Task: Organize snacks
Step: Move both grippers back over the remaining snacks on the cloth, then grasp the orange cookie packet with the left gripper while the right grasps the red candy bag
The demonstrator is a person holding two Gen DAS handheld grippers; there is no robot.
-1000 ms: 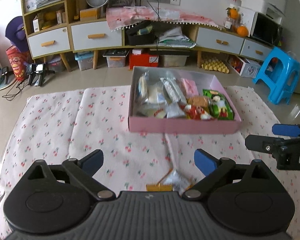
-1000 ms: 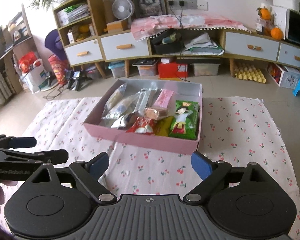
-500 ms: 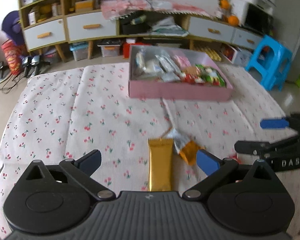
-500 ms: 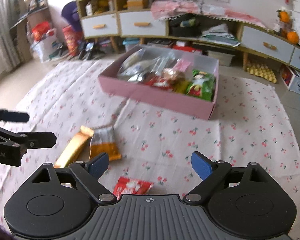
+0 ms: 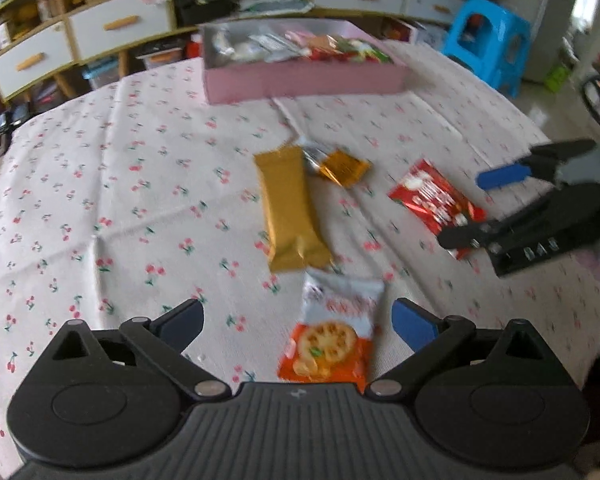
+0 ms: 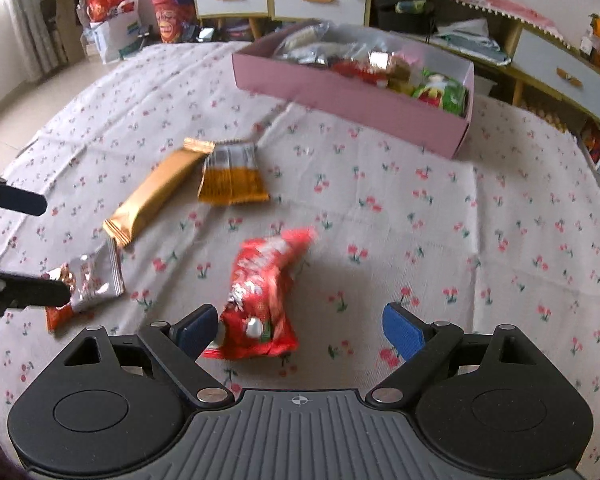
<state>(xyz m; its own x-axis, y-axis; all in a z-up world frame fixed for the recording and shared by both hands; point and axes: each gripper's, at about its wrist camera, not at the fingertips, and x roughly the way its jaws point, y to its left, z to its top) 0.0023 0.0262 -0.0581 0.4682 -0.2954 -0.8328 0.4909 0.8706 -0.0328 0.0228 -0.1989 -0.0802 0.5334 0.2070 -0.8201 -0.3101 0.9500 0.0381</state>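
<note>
Plainly, both tools are spread wide with nothing in them, each poised over a different loose packet on the cherry-print cloth [image 6: 480, 184]. The left gripper [image 5: 298, 320] has the cracker packet [image 5: 332, 332] between its fingers, nearer the right one. The right gripper [image 6: 300, 326] sits off-centre on the red packet [image 6: 262, 300], whose low end touches the left finger [image 6: 194, 328] at about 9 o'clock. Closing from there would likely nip only an edge, so the slick, puffy wrapper could squirt out or drag the cloth up. The gold bar [image 6: 152, 196] and orange sachet [image 6: 230, 178] lie at 11 o'clock, touching at one corner; grabbing either could disturb the other. The pink box [image 6: 352, 100], at 12 o'clock, looks crowded, so a packet dropped on top might slide off.
</note>
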